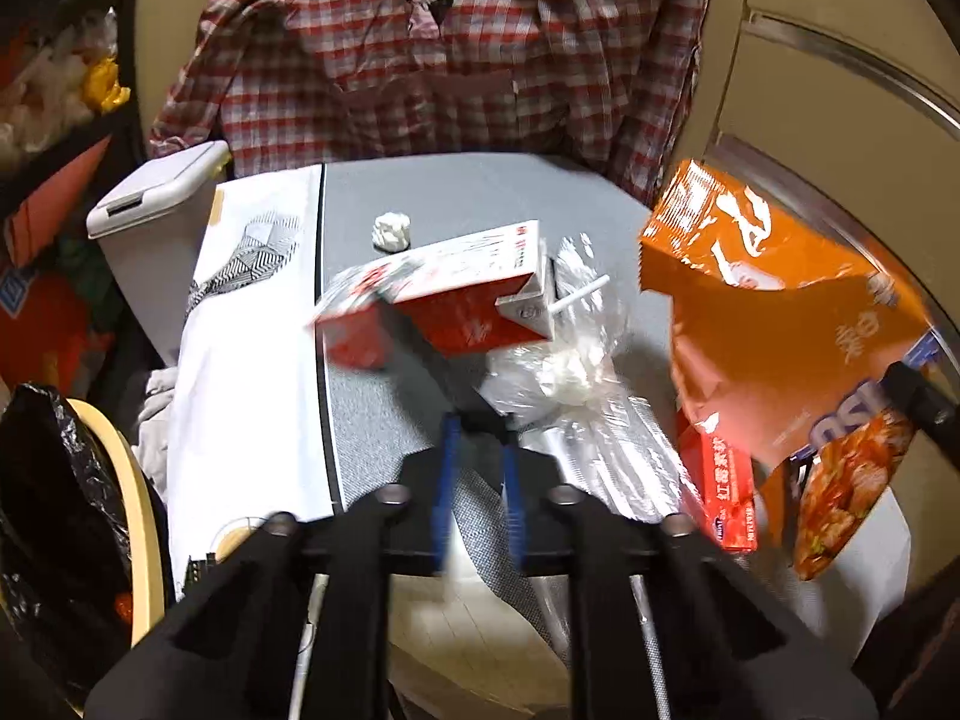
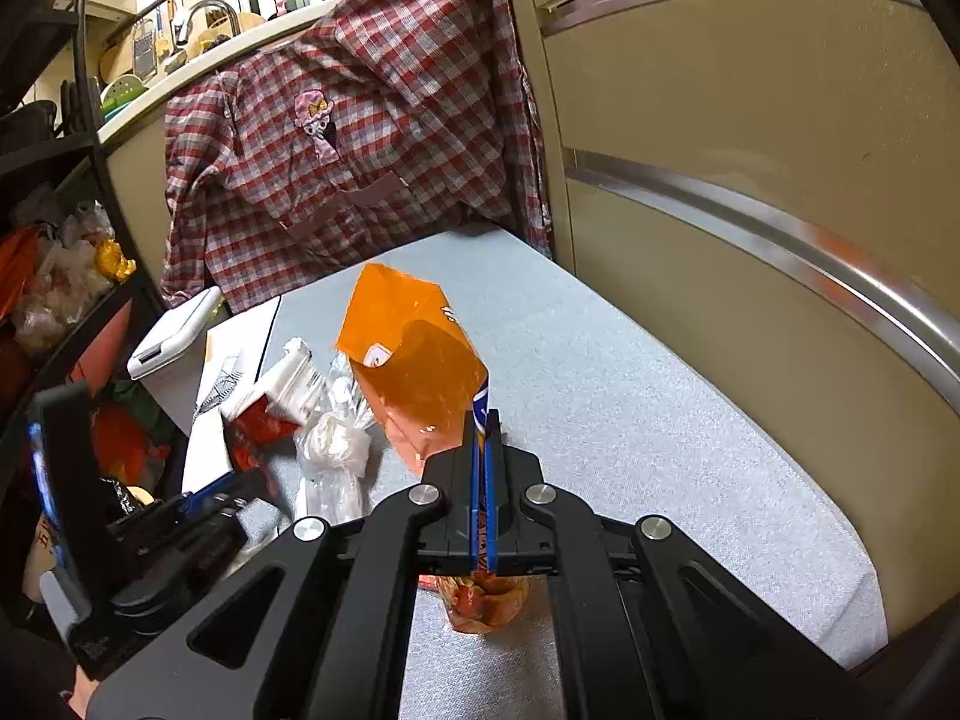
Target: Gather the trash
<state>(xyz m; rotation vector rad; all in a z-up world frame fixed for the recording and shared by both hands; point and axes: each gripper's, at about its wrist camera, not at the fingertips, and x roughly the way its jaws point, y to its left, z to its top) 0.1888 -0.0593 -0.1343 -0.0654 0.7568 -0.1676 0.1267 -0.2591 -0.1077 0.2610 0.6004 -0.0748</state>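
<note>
My right gripper (image 2: 485, 420) is shut on the edge of an orange snack bag (image 2: 414, 354), which it holds above the grey table (image 2: 630, 420). The left wrist view shows that bag (image 1: 780, 324) hanging at the right. My left gripper (image 1: 478, 423) hovers low over the table, its blurred blue pads close together with nothing between them. Just beyond it are a red and white drink carton (image 1: 468, 294) with a straw, blurred at its left end, and a clear plastic bag (image 1: 558, 372). Further back sits a crumpled tissue (image 1: 391, 231), and a red packet (image 1: 726, 492) lies under the orange bag.
A white lidded bin (image 1: 156, 192) stands off the table's far left corner. A round bin lined with a black bag (image 1: 54, 510) is at the near left. A white printed sheet (image 1: 252, 312) covers the table's left side. A plaid shirt (image 2: 360, 168) hangs behind, with beige cabinets (image 2: 750, 180) on the right.
</note>
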